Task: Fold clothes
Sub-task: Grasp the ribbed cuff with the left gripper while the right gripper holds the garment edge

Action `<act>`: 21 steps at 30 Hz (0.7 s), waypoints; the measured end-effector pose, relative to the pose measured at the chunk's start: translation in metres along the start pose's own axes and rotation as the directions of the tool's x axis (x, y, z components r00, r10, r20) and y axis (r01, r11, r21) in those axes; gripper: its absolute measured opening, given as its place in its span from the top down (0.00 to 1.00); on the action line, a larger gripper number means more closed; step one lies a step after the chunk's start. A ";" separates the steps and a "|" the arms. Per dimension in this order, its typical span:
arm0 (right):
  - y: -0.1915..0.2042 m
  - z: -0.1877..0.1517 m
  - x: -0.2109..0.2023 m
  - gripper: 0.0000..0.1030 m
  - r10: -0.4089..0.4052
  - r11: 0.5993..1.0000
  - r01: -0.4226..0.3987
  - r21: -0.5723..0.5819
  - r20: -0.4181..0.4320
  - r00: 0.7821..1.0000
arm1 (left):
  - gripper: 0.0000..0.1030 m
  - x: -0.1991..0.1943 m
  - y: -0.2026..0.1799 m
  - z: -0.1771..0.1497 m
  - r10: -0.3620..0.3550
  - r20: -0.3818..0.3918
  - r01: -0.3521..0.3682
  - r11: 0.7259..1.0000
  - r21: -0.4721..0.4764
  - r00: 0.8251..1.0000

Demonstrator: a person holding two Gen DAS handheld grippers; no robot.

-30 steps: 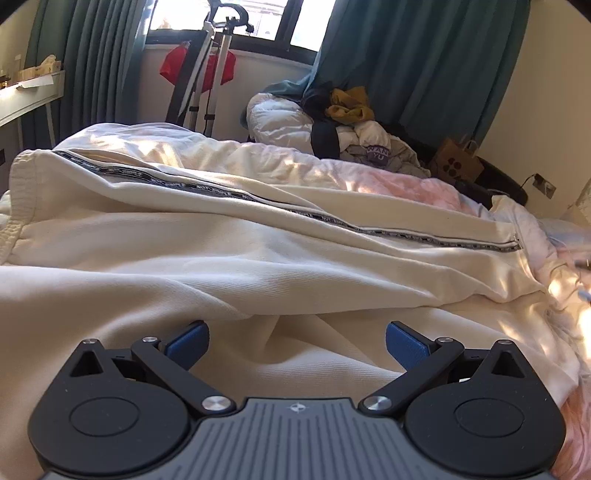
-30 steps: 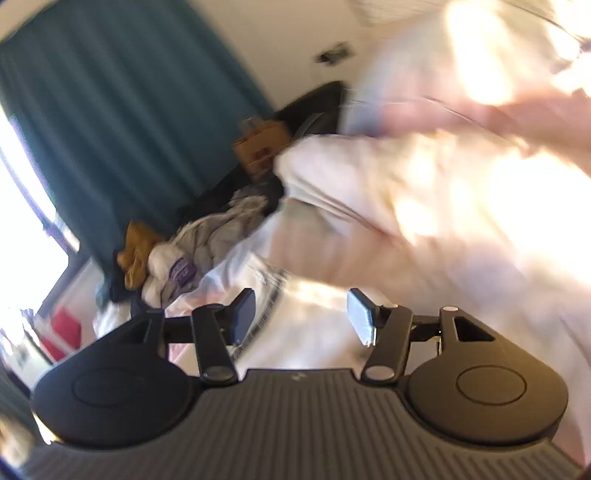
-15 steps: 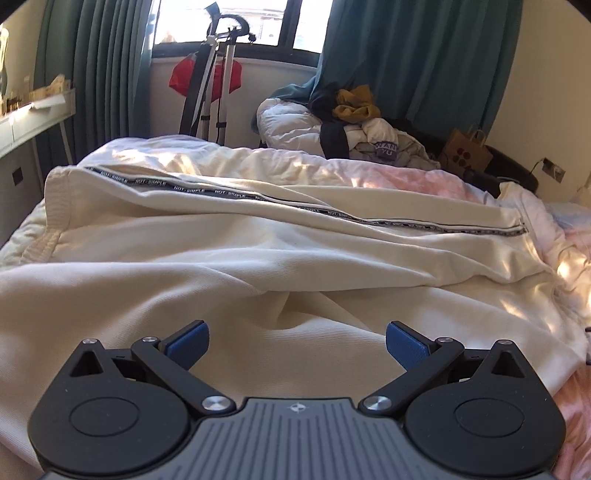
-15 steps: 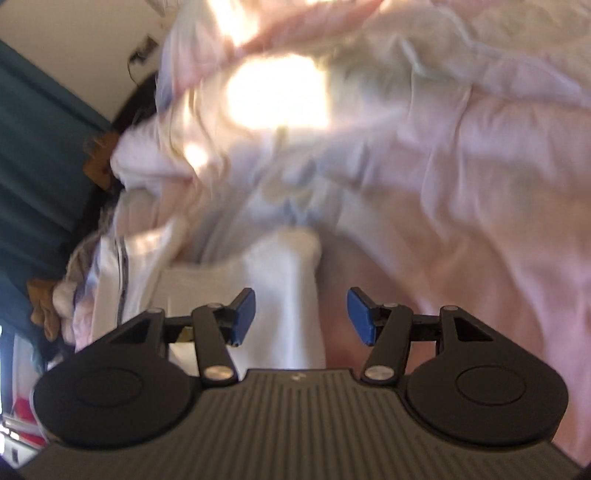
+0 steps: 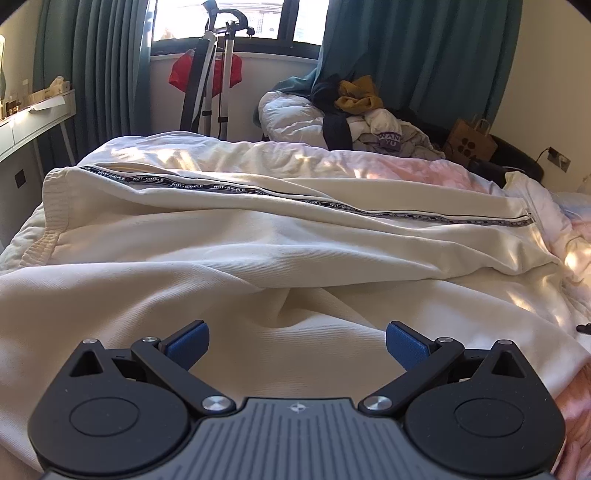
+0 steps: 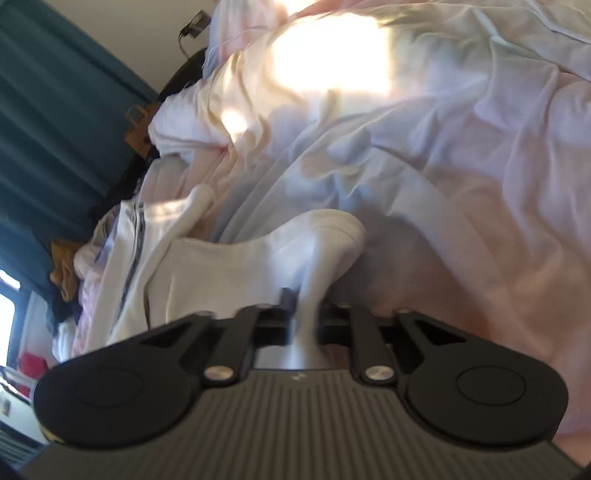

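Across the bed [image 5: 461, 168] in front of me lies the cream jacket [image 5: 258, 251], spread lengthwise with its ribbed hem at the left and its collar end toward the right. A black printed tape [image 5: 236, 190] runs along its zip from the hem side to the far right, where the zip pull [image 5: 527, 213] sits. My left tongs [image 5: 297, 343] hover low over the near part of the jacket, their blue pads [image 5: 186, 343] spread wide apart with nothing between them; I see loose creased cloth just beyond them.

My right tongs [image 6: 301, 314] are closed tight on a fold of the same white cloth [image 6: 295, 251], which rises out of the pinch and drapes away toward the jacket's taped edge on the left of that view. I cannot make out which part of the jacket this fold is; the view is blurred and tilted. Beside it lies rumpled pale pink bedding [image 6: 480, 184], with a bright patch of sunlight across it.

Beyond the bed in the left view I see a heap of clothes [image 5: 362, 118] against the teal curtains [image 5: 424, 55], a brown paper bag [image 5: 471, 146] to its right, and a metal stand [image 5: 212, 81] with something red hung on it under the window [image 5: 229, 18]. A white desk [image 5: 33, 118] stands at the far left.
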State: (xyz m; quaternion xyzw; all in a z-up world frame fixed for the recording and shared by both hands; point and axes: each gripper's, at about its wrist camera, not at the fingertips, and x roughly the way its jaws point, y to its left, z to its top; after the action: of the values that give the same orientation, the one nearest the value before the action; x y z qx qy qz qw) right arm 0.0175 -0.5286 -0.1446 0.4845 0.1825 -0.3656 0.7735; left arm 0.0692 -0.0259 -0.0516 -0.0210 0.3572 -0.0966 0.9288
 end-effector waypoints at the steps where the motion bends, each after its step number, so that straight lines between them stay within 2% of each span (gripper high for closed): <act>1: 0.002 0.001 -0.001 0.93 0.001 1.000 -0.001 -0.013 0.008 1.000 | 0.00 0.001 -0.001 0.000 0.004 -0.003 -0.004 1.000 0.007 1.000; 4: 0.009 0.006 -0.019 0.94 0.032 0.998 -0.026 -0.048 0.119 0.992 | 0.00 0.000 -0.001 0.001 0.002 -0.008 -0.002 1.000 0.015 1.000; 8: 0.016 0.013 -0.037 0.95 0.048 0.998 -0.038 -0.050 0.216 0.975 | 0.00 -0.005 0.000 0.001 -0.015 -0.011 0.015 1.000 0.004 1.000; 12: 0.012 0.022 -0.043 0.95 -0.023 0.997 0.045 -0.060 0.325 0.946 | 0.00 -0.008 -0.001 0.000 -0.011 -0.014 0.011 1.000 0.011 1.000; 16: -0.008 0.022 -0.020 0.94 -0.114 0.986 0.141 -0.086 0.261 0.959 | 0.00 -0.009 -0.004 -0.001 -0.015 -0.016 0.016 1.000 0.024 1.000; 21: -0.009 0.018 -0.020 0.94 -0.100 0.987 0.125 -0.099 0.228 0.968 | 0.00 -0.010 0.002 -0.001 -0.009 -0.021 0.010 1.000 0.008 1.000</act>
State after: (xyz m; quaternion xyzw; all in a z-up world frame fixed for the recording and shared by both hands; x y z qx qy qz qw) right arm -0.0042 -0.5392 -0.1292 0.3851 0.1421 -0.4500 0.7931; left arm 0.0616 -0.0222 -0.0455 -0.0178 0.3664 -0.1027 0.9246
